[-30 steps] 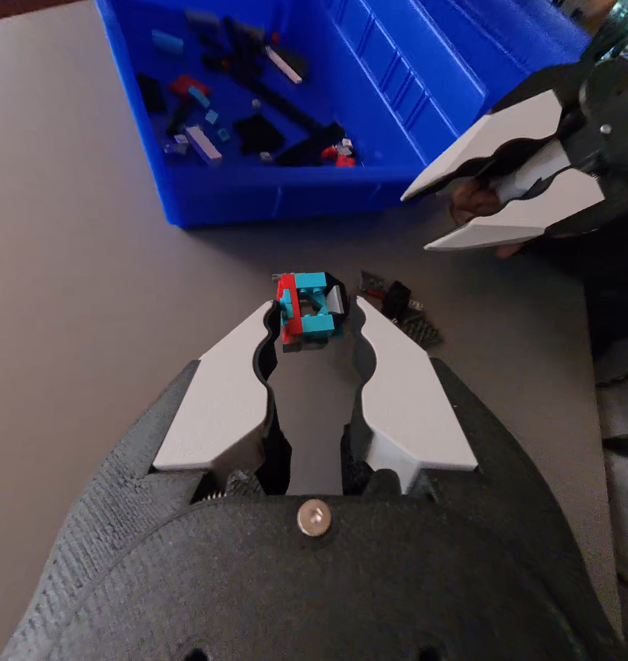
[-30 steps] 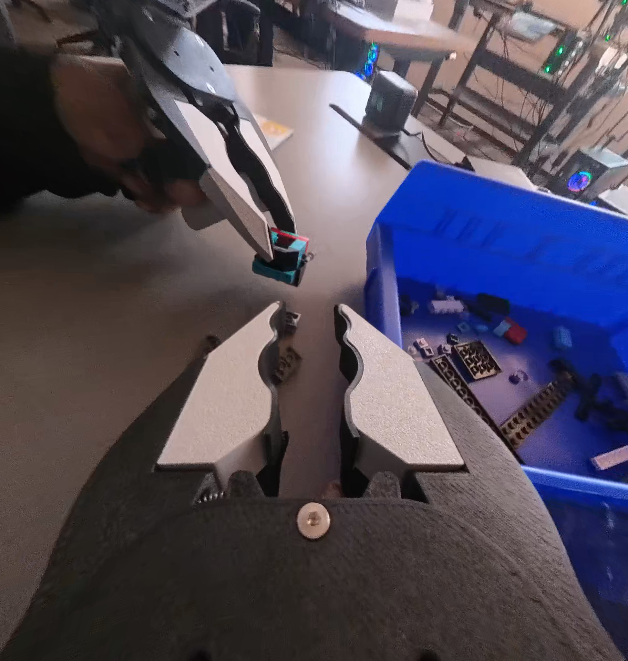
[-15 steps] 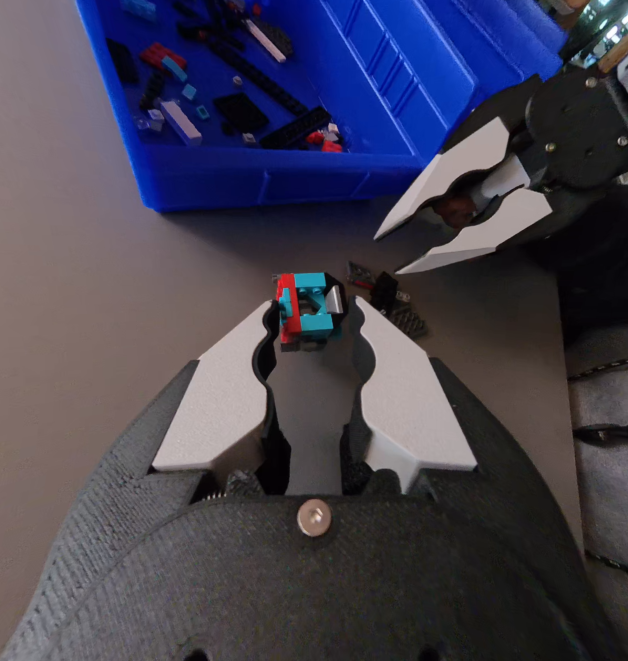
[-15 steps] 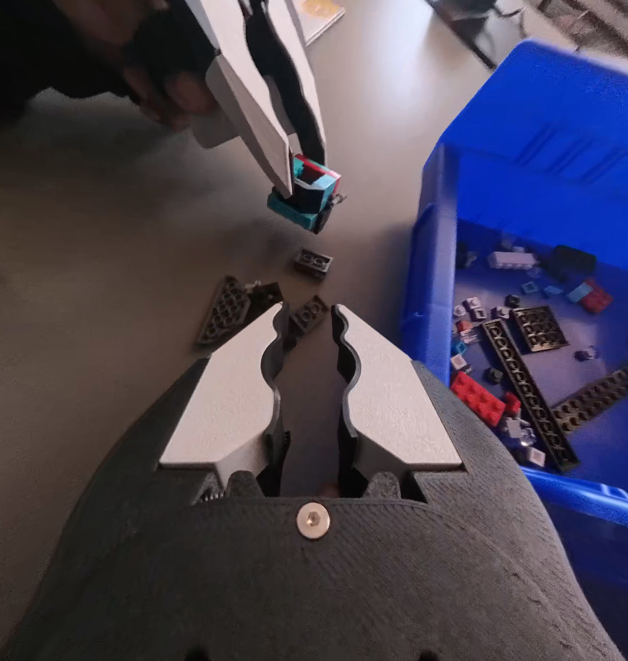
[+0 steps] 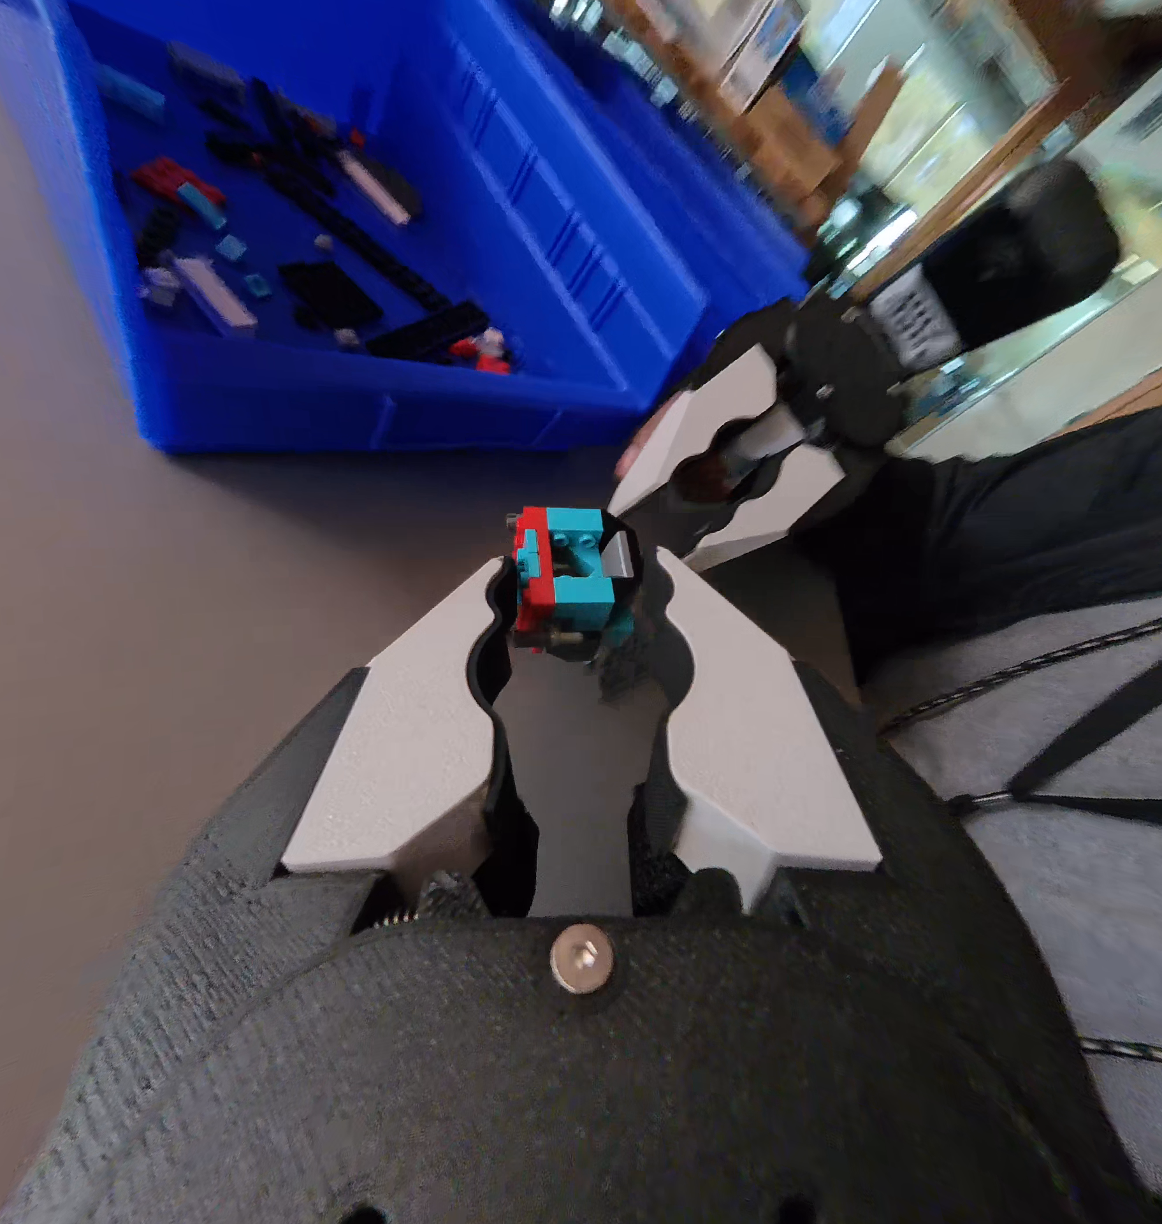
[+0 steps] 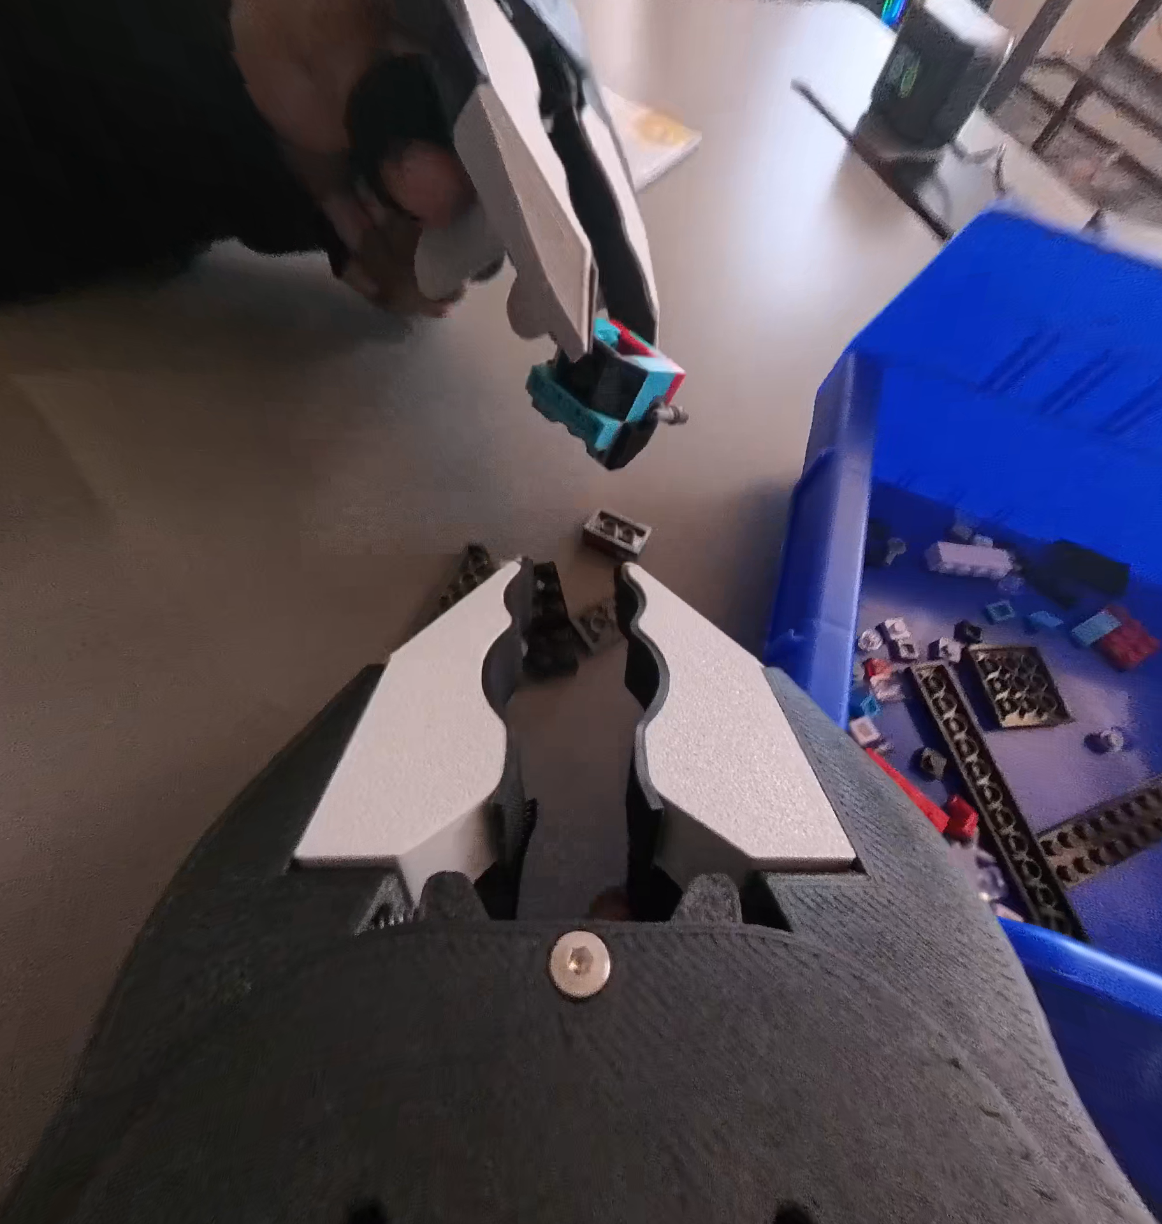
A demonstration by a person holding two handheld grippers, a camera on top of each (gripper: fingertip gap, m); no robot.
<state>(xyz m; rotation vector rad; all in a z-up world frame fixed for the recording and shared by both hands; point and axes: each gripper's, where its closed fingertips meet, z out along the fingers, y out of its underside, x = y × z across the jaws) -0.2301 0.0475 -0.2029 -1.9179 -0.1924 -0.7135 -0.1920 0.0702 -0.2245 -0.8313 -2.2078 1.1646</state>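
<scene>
L gripper point(image 5: 578, 563) pinching teal-red brick block point(image 5: 568, 576), R gripper point(image 6: 568, 576) fingers spread over dark plates point(image 6: 551, 629), seen only in R view

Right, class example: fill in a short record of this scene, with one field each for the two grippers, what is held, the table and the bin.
left gripper: shut on the teal and red brick assembly, held above the table
right gripper: open, empty, tips over dark loose pieces
table: grey; small dark plate lies just beyond the right gripper
bin: blue, beside the grippers, holding scattered black, red, teal and grey bricks
</scene>
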